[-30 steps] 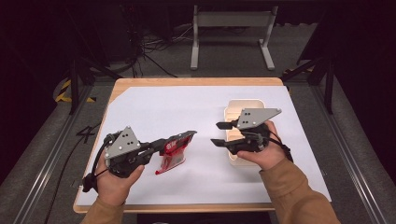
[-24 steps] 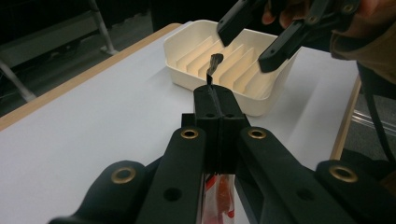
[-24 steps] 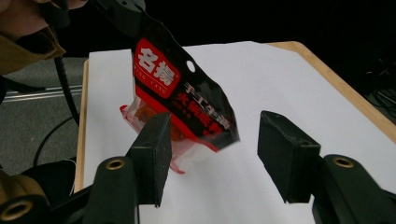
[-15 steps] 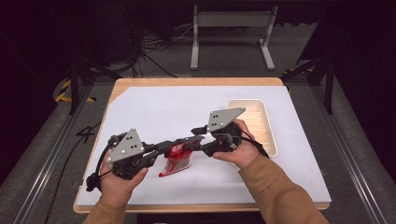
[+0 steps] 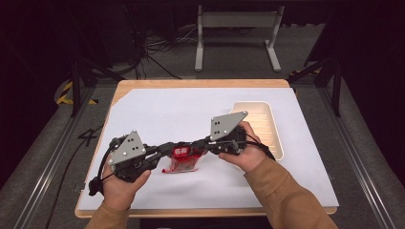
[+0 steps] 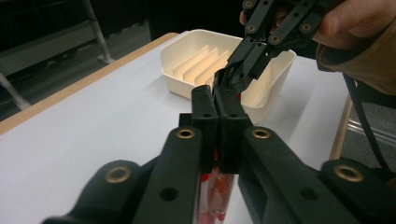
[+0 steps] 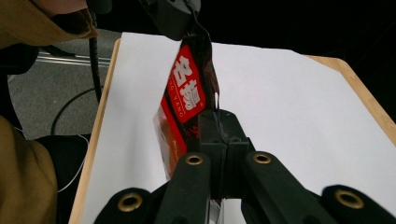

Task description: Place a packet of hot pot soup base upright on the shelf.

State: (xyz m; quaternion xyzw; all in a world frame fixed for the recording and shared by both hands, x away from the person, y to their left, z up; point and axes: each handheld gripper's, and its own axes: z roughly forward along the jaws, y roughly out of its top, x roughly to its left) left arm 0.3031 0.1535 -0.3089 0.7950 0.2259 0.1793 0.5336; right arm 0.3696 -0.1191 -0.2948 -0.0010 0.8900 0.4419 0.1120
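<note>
Red printed plastic snack packet (image 5: 181, 160): in the high view its upper edge is hidden by both sets of black jaws; its small print is too small to read. In the left gripper view its lower part is cut off by the bottom edge. Cream ribbed plastic tray (image 6: 201, 60): its right side is hidden behind the right gripper (image 6: 229, 79).

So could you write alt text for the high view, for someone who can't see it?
A person's two hand-held tools, left tool and right tool, pinch opposite edges of a red snack packet over a white-covered table. A cream slotted tray sits beside the right hand.
</note>
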